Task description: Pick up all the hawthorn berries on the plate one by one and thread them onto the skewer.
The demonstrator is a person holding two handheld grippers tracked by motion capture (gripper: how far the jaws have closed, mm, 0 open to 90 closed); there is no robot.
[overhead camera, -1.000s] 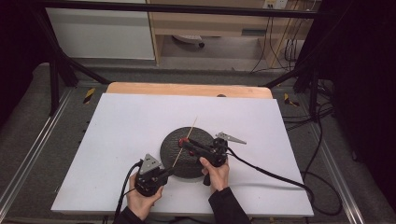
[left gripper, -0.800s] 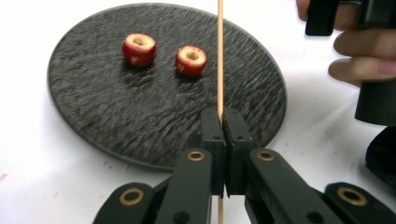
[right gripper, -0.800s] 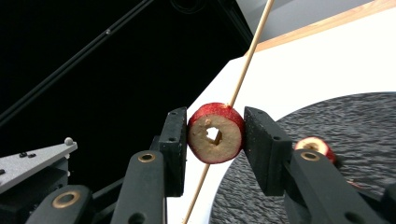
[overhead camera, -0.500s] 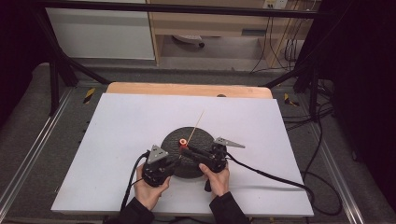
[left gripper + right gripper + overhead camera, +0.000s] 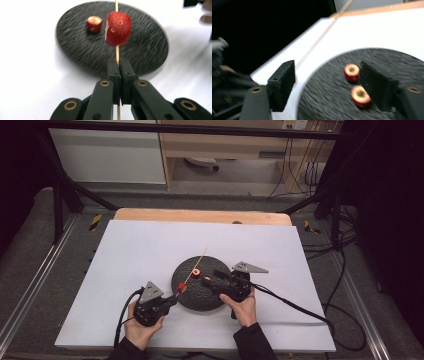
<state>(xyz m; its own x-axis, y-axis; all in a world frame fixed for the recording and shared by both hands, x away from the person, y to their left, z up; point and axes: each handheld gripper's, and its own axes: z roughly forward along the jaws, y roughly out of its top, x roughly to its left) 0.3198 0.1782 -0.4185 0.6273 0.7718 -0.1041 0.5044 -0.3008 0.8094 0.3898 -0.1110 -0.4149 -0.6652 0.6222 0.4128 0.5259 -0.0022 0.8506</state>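
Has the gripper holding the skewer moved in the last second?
Yes. The left gripper, shut on the skewer, has slid right toward the black plate, bringing the skewered red piece over its rim.

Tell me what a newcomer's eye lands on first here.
A red fruit piece speared on a thin wooden skewer that the left gripper clamps, above the near edge of a round black plate. Two smaller red pieces lie on that plate, between the open jaws of the right gripper.
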